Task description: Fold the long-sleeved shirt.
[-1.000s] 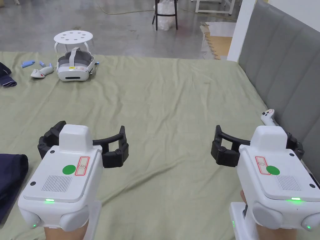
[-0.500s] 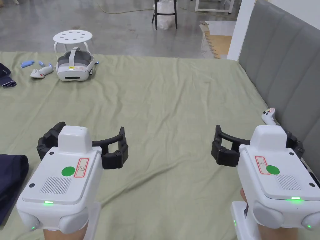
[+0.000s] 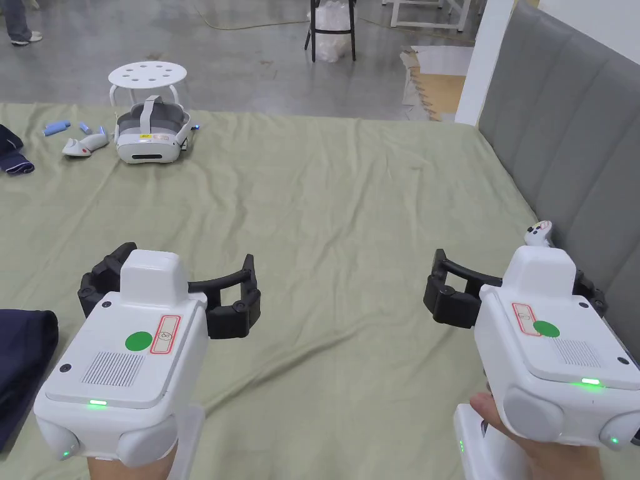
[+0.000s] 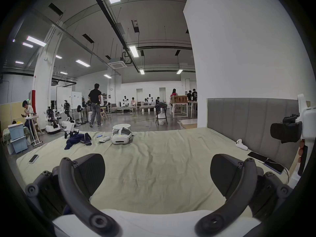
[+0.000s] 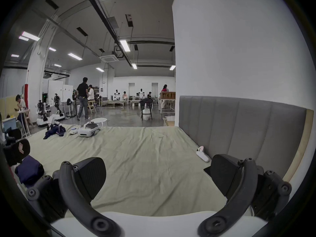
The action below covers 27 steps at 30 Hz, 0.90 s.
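A folded dark navy garment [image 3: 25, 356] lies at the bed's near left edge, just left of my left gripper [image 3: 172, 286]; the right gripper view shows it too [image 5: 30, 170]. A second navy garment [image 4: 77, 139] lies crumpled at the far left of the bed [image 3: 14, 153]. Both grippers hover over the green sheet [image 3: 337, 206], open and with nothing between the jaws. My left gripper's jaws [image 4: 158, 171] stand wide apart. So do those of my right gripper [image 3: 519, 289], also seen in its own view [image 5: 158, 172].
A white headset [image 3: 150, 134] and a controller [image 3: 84, 144] sit at the far left, with a white stool [image 3: 147, 75] behind them. Another controller [image 3: 539, 232] and phones [image 4: 266, 161] lie along the grey headboard [image 3: 562, 137]. A phone [image 4: 33, 158] lies at the left edge. People stand across the hall.
My right gripper has drifted slightly to the right, and more of the hand holding it shows. The left gripper has barely moved. Both stay open.
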Motion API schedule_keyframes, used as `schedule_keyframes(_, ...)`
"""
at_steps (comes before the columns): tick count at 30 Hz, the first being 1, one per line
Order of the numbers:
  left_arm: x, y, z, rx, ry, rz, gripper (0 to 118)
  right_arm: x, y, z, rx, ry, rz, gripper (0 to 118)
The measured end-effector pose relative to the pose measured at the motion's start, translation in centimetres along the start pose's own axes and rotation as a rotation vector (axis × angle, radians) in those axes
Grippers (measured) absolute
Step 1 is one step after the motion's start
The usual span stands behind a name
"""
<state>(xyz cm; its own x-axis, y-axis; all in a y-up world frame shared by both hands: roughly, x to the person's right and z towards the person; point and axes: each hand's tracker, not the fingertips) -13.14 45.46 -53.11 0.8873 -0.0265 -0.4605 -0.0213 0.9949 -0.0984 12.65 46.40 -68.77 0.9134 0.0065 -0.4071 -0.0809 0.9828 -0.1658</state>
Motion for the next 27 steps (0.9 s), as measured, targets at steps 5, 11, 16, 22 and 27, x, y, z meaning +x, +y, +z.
schedule_keyframes(5,0.0,0.1,0.1,-0.003,-0.002,-0.007,111,-0.3,0.8,0.2,-0.149,0.003,-0.083,118)
schedule_keyframes(11,0.1,0.2,0.0,0.004,0.005,0.003,111,-0.8,0.7,-0.1,-0.113,-0.036,-0.017,118)
schedule_keyframes(16,0.1,0.1,0.0,0.0,0.011,-0.002,111,-0.6,1.0,-0.1,-0.103,-0.003,-0.05,118)
schedule_keyframes(22,-0.2,0.0,0.0,-0.004,0.018,0.007,111,-0.5,0.8,-0.6,-0.102,-0.001,-0.033,118)
schedule_keyframes(27,-0.2,0.0,-0.1,-0.004,0.018,0.012,111,-0.7,0.7,-0.4,-0.112,0.008,0.004,118)
